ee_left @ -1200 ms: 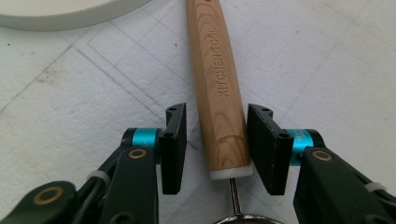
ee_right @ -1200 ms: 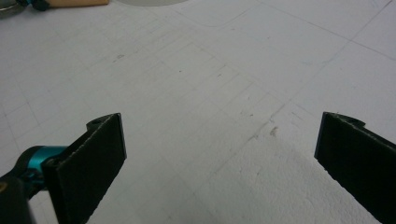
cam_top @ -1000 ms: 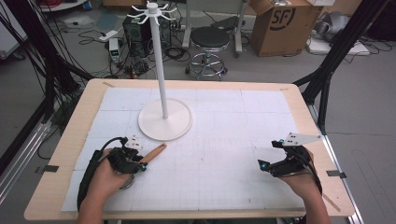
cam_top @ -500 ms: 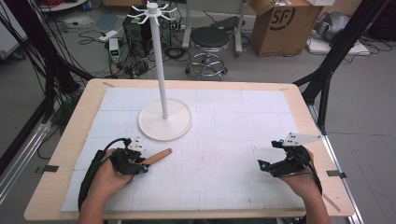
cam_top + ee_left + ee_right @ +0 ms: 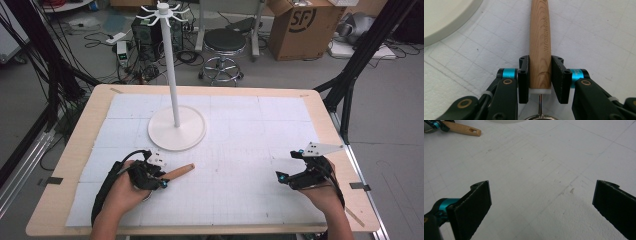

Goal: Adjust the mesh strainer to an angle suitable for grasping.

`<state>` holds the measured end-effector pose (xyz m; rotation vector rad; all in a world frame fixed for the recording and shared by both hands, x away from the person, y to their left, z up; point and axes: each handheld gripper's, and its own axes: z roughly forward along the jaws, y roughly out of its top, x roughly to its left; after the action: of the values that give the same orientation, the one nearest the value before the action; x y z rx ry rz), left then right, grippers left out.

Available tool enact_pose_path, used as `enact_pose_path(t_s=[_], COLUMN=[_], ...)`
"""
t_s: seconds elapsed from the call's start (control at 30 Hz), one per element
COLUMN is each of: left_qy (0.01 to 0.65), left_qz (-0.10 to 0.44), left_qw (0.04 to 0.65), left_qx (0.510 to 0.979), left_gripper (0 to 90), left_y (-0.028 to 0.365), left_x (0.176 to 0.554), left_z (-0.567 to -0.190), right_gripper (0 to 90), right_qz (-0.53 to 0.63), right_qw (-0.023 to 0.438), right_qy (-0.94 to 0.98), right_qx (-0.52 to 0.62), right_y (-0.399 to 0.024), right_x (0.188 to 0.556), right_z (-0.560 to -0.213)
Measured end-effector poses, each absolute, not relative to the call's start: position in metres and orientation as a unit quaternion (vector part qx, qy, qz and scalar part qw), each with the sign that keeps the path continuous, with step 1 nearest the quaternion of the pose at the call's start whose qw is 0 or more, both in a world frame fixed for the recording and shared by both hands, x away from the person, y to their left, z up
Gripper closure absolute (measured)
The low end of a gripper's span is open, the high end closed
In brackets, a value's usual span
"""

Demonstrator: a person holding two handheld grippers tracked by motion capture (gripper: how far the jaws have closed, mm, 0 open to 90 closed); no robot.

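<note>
While parked low over the table (image 5: 260, 107), left hand-held gripper (image 5: 540, 72) clamped tight on wooden handle (image 5: 540, 45); right hand-held gripper (image 5: 541, 202) spread wide, holding nothing.

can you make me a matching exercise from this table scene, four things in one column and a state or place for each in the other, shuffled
Things
1. left hand-held gripper
2. right hand-held gripper
3. wooden-handled kitchen tool
4. white round-based hook stand

States or places
A. stands upright toward the far side of the white mat
B. jaws wide apart with nothing between them
C. lies between two black jaws, its handle pointing away from them
D. jaws shut on a wooden handle

Right pairs: 1-D, 2-B, 3-C, 4-A
</note>
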<state>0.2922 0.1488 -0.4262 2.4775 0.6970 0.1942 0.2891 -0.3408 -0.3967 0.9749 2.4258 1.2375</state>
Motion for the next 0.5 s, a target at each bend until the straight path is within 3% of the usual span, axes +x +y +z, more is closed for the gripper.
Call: enact_pose_path(t_s=[0.17, 0.4, 0.5], left_qy=[0.264, 0.268, 0.264], left_qz=[0.078, 0.085, 0.084], left_qw=[0.266, 0.241, 0.226], left_qx=[0.924, 0.929, 0.934], left_gripper=[67.1, 54.4, 53.2], left_y=[0.1473, 0.1450, 0.1416], left_x=[0.2929, 0.2956, 0.2982], left_z=[-0.4282, -0.4264, -0.4251], right_gripper=[0.8, 0.8, 0.8], right_qz=[0.425, 0.426, 0.425], right_qw=[0.125, 0.124, 0.123], right_qy=[0.832, 0.831, 0.831], right_qx=[0.334, 0.336, 0.336], right_y=[-0.3408, -0.3422, -0.3425], right_x=[0.2893, 0.2896, 0.2896], right_z=[-0.3971, -0.3978, -0.3980])
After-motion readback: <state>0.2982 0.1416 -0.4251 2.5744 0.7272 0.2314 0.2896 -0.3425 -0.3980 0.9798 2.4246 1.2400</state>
